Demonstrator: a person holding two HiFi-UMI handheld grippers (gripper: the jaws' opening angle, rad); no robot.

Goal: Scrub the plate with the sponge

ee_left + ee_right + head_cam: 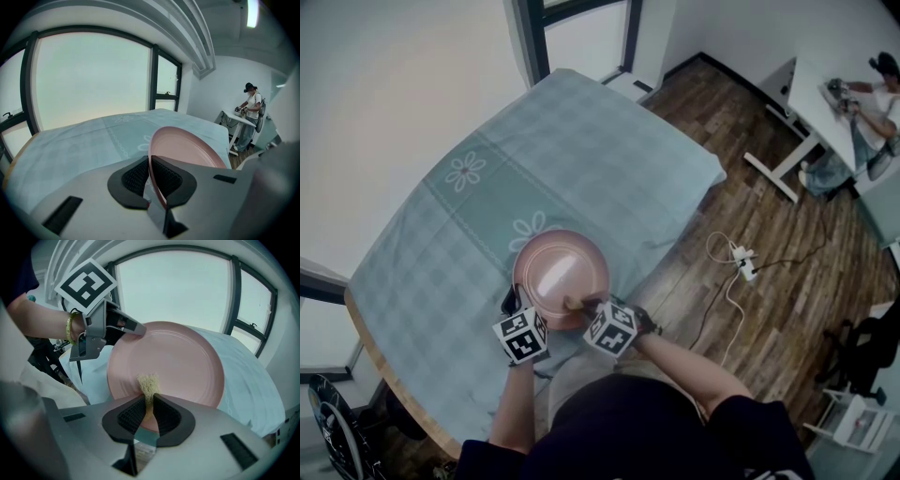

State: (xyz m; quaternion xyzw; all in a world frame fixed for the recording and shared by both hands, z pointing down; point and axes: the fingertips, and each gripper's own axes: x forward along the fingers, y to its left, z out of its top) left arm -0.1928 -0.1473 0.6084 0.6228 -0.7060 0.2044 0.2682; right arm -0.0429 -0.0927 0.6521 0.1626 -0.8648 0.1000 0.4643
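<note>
Plate (178, 362) tilted up over the cloth (581, 159), its rim clamped in the left gripper (149, 165), to steady it, I'd say. Right gripper (149, 404) pinches the sponge (148, 382), its tuft just ahead of the jaws, against the plate's face. Plate otherwise bare.

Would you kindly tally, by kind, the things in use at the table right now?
plate: 1
sponge: 1
grippers: 2, the left gripper shut on the plate's rim and the right gripper shut on the sponge
Total: 4
</note>
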